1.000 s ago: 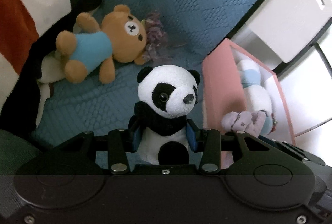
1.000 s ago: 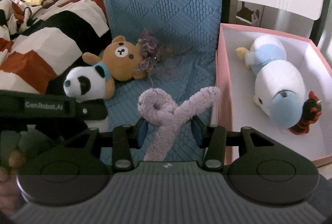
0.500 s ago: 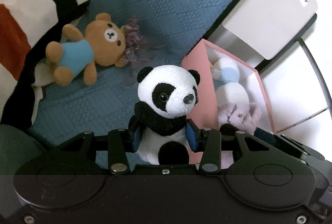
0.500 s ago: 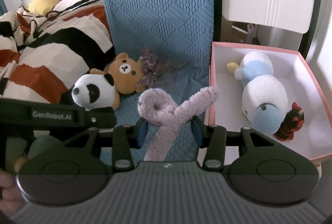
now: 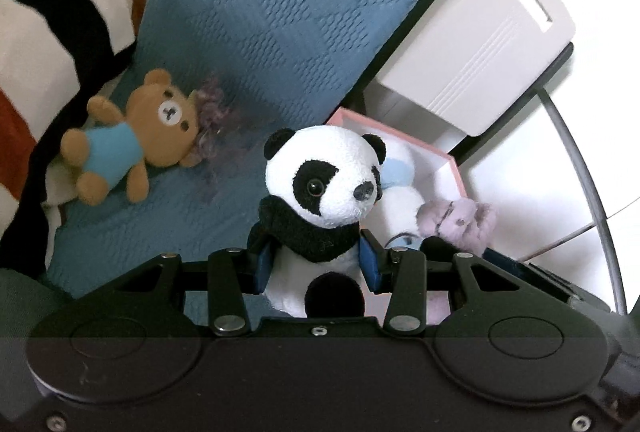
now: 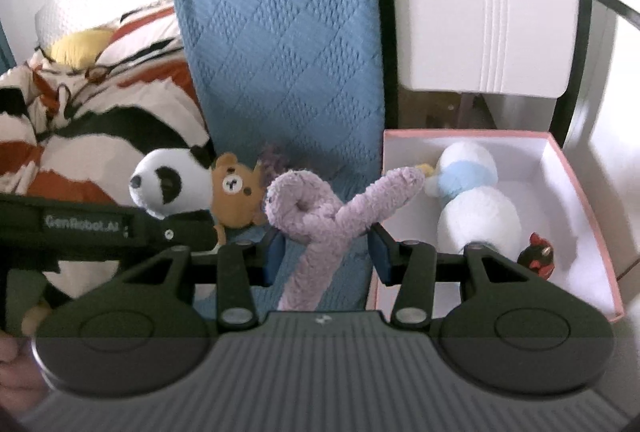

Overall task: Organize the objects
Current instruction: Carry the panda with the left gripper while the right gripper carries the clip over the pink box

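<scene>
Panda (image 5: 320, 191) | left tool (image 5: 316, 264) pinching its body for boxing | right tool (image 6: 326, 258) gripping purple plush (image 6: 320, 216), heading to pink box (image 6: 576, 191)

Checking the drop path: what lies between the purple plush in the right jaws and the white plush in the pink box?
Right wrist view: only the pink box's near wall and bare floor separate the purple plush from the white plush.

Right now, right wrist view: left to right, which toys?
Panda plush → brown teddy bear → purple plush in the right gripper → white-and-blue plush → small black-and-red toy, the last two inside the pink box.
</scene>
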The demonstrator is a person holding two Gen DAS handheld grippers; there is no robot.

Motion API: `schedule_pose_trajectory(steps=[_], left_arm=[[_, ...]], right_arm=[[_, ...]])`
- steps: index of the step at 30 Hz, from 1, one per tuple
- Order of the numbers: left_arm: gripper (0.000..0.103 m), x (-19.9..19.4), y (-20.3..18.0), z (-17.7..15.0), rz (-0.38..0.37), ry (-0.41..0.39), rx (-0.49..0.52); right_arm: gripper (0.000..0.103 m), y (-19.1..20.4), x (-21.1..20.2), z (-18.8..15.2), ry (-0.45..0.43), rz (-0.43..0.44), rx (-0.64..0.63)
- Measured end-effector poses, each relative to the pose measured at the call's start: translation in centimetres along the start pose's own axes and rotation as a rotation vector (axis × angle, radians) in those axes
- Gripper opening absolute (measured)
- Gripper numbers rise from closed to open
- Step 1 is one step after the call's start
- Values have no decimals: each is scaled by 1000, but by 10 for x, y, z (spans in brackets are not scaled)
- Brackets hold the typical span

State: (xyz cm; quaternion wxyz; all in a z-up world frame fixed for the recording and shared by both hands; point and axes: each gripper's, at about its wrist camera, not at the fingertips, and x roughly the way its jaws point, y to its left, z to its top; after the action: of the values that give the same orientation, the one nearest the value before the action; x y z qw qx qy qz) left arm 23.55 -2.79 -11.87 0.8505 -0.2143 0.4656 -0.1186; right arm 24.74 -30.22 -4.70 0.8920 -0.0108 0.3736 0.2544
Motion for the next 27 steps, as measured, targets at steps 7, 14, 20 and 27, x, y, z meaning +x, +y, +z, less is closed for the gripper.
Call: schedule_pose_trajectory(steps=[7, 14, 20, 27], left_arm=[[41, -8, -28, 11, -6, -17, 9], [41, -2, -73, 17, -13, -35, 54], [41, 8, -112, 27, -36, -43, 76], [41, 25, -150, 30, -47, -48, 96]], right_arm=[[48, -23, -18, 16, -38, -2, 8], [48, -49, -24, 22, -56, 11, 23], [48, -75, -33, 30, -85, 2, 24], [48, -113, -36, 37, -101, -23, 27]])
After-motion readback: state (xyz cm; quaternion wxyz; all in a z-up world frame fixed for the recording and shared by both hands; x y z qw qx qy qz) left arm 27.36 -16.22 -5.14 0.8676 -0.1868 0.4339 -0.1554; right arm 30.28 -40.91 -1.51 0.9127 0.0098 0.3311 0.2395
